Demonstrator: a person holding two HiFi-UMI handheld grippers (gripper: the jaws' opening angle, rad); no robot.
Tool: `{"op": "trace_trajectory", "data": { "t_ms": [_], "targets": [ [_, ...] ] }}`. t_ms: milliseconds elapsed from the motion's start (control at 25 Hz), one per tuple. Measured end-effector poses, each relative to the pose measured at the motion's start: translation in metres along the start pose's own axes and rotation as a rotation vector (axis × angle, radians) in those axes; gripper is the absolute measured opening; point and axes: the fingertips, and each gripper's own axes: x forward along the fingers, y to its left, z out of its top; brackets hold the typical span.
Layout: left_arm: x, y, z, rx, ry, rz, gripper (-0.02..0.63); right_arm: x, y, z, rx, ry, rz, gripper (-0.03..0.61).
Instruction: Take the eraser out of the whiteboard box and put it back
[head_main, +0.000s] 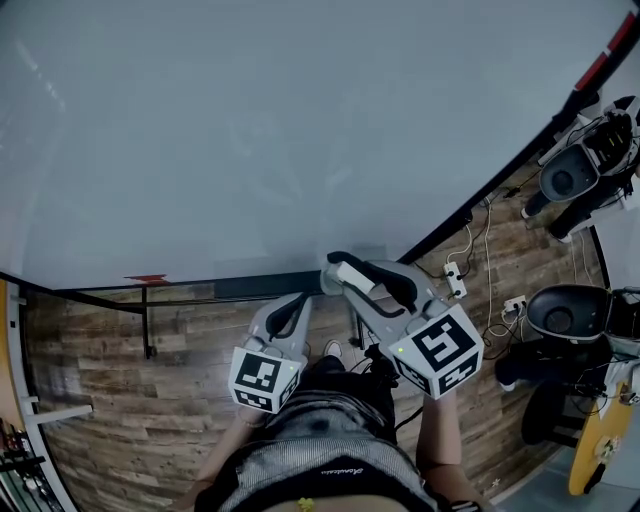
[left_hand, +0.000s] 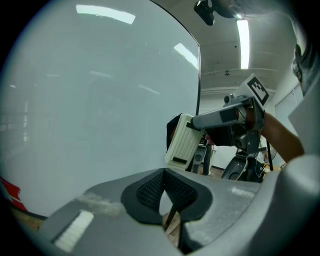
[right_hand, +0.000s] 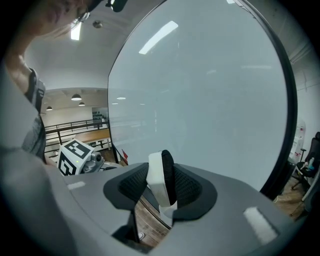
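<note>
Eraser (right_hand: 159, 172) sits pinched in our right tool (right_hand: 163, 194); our left tool (left_hand: 166, 192) is pressed together. If we squeeze less, it drops.

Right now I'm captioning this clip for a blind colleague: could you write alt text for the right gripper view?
The right gripper has its jaws clamped on a white-and-black eraser, held on edge in front of a large whiteboard. The left gripper's marker cube shows at lower left, and wood flooring is visible beneath the jaws.
</note>
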Motion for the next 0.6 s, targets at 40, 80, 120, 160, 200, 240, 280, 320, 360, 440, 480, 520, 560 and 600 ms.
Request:
{"op": "trace_trajectory", "data": {
  "t_ms": [40,80,120,160,200,240,280,320,360,440,480,520,560,600],
  "targets": [
    [-0.0009,0.0000,0.0003,0.001,0.000,0.001,0.002,-0.0006,0.0006,0.0021,-0.004,-0.002,0.002,0.156],
    [-0.0015,0.0000,0.0006,0.001,0.000,0.002,0.002,-0.0012,0.0009,0.0036,-0.010,-0.002,0.003,0.156],
    [-0.0019,-0.0001,0.0008,0.002,0.000,0.003,0.002,-0.0017,0.0009,0.0047,-0.015,-0.002,0.003,0.156],
    [-0.0022,-0.0002,0.0009,0.003,0.001,0.004,0.002,-0.0020,0.0010,0.0056,-0.019,-0.002,0.003,0.156],
    [-0.0024,-0.0006,0.0007,0.002,0.003,0.004,0.002,-0.0024,0.0011,0.0061,-0.020,-0.002,0.005,0.156],
    [-0.0024,-0.0012,0.0002,0.000,0.005,0.004,0.002,-0.0026,0.0012,0.0062,-0.021,-0.003,0.007,0.156],
    [-0.0023,-0.0019,-0.0006,-0.001,0.007,0.004,0.002,-0.0027,0.0010,0.0060,-0.021,-0.004,0.008,0.156],
    [-0.0022,-0.0024,-0.0012,-0.002,0.008,0.004,0.002,-0.0027,0.0008,0.0057,-0.020,-0.005,0.009,0.156],
    [-0.0022,-0.0028,-0.0016,-0.003,0.009,0.004,0.002,-0.0026,0.0006,0.0055,-0.018,-0.006,0.009,0.156],
    [-0.0024,-0.0033,-0.0018,-0.004,0.009,0.005,0.002,-0.0027,0.0005,0.0058,-0.018,-0.005,0.010,0.156],
    [-0.0021,-0.0035,-0.0018,-0.005,0.010,0.005,0.002,-0.0027,0.0004,0.0060,-0.018,-0.005,0.011,0.156],
    [-0.0016,-0.0037,-0.0018,-0.006,0.011,0.005,0.002,-0.0027,-0.0001,0.0059,-0.017,-0.004,0.011,0.156],
    [-0.0009,-0.0041,-0.0021,-0.006,0.013,0.004,0.002,-0.0027,-0.0008,0.0056,-0.016,-0.003,0.012,0.156],
    [-0.0002,-0.0044,-0.0025,-0.005,0.015,0.004,0.002,-0.0027,-0.0016,0.0049,-0.014,-0.003,0.013,0.156]
  ]
}}
